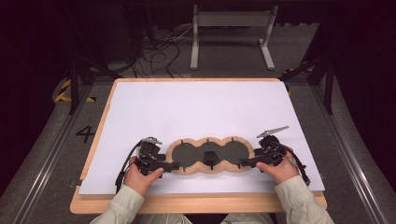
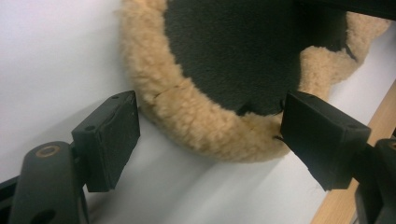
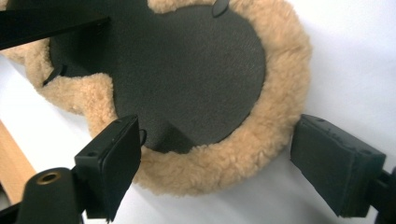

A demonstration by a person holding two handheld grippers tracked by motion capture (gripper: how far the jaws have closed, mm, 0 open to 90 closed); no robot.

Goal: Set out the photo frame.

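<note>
White sheeting covers the surface (image 1: 205, 107), where a three-lobed fleece-trimmed black pad (image 1: 208, 155) lies flat near the front edge. Left gripper (image 1: 172, 165) and right gripper (image 1: 243, 163) both stand spread at its ends, gripping nothing; lifting or folding looks not yet begun.

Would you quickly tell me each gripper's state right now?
Left gripper: open, straddling the fleece-edged pad.
Right gripper: open, straddling its other end.

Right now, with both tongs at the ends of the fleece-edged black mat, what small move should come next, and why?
Probably close both tongs. The left tongs and right tongs stand open, each straddling the fleece rim of the mat, which lies flat on the white sheet, ungripped.
</note>
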